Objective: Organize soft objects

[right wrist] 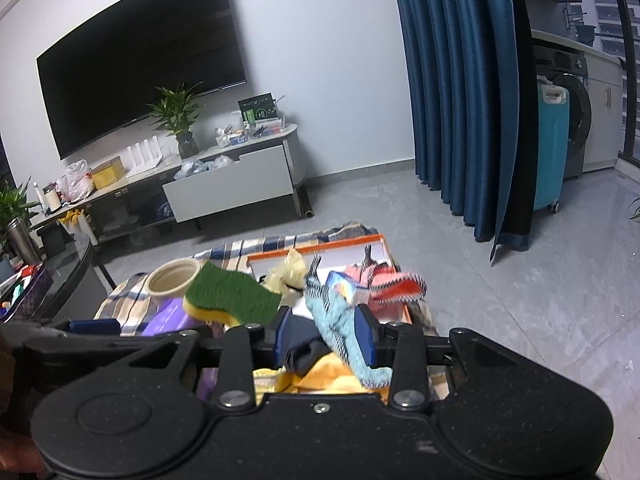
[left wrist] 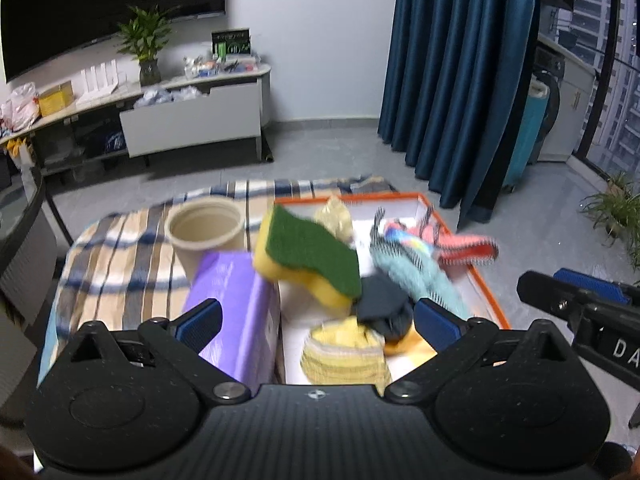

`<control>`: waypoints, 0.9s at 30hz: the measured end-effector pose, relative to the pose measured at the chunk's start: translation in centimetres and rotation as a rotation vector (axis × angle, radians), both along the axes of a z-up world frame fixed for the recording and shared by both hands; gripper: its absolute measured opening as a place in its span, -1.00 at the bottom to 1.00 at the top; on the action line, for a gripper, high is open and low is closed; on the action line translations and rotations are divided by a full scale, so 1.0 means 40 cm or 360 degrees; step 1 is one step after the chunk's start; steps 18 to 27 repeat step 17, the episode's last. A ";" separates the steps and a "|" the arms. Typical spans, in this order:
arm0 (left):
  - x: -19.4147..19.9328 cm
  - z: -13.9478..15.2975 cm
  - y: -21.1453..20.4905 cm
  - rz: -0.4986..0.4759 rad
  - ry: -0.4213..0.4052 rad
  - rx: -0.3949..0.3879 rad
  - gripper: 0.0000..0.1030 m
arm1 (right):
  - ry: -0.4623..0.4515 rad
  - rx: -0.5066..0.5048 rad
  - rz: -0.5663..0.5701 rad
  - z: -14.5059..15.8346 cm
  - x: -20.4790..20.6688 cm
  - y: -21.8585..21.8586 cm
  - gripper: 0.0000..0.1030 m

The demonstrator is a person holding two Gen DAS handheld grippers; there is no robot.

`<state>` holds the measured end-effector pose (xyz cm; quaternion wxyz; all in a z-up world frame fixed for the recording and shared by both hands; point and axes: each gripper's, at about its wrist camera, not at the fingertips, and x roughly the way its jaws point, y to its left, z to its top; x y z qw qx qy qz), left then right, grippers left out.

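Note:
A yellow sponge with a green scouring face [left wrist: 308, 256] [right wrist: 232, 294] shows blurred over the left rim of the white box with orange edges [left wrist: 490, 300]. It is ahead of my left gripper [left wrist: 318, 322], which is wide open and touches nothing. Inside the box lie a teal cloth [left wrist: 416, 276], a pink cloth [left wrist: 464, 246], a dark cloth [left wrist: 382, 300], a yellow striped cloth [left wrist: 344, 354] and a pale crumpled piece [left wrist: 336, 216]. My right gripper [right wrist: 325, 336] [left wrist: 548, 280] is partly open at the box's right. The teal cloth [right wrist: 340, 320] shows between its pads, clear of the left pad.
A purple box [left wrist: 236, 304] and a beige paper cup [left wrist: 204, 228] stand left of the white box on a plaid cloth [left wrist: 120, 264]. A dark glass table [right wrist: 76, 268] is at the far left. Blue curtains [left wrist: 460, 80] hang to the right above grey floor.

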<state>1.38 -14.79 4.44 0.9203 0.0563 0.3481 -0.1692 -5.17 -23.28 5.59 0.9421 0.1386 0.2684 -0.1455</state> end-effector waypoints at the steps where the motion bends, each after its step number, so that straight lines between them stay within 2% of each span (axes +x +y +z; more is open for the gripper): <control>1: -0.005 -0.004 0.003 0.0005 0.0013 -0.0008 1.00 | 0.0005 0.0003 0.0004 -0.002 -0.003 -0.001 -0.17; 5: -0.026 -0.015 0.002 0.0008 0.0012 0.0005 1.00 | 0.0019 0.0010 0.0005 -0.012 -0.017 0.001 -0.17; 10: -0.041 -0.035 0.001 -0.0014 0.0100 -0.0035 1.00 | 0.0025 0.0021 0.0006 -0.023 -0.032 0.004 -0.17; 27: -0.055 -0.041 -0.014 -0.0044 0.0070 -0.0004 1.00 | 0.0026 0.0032 -0.0006 -0.026 -0.031 -0.004 -0.17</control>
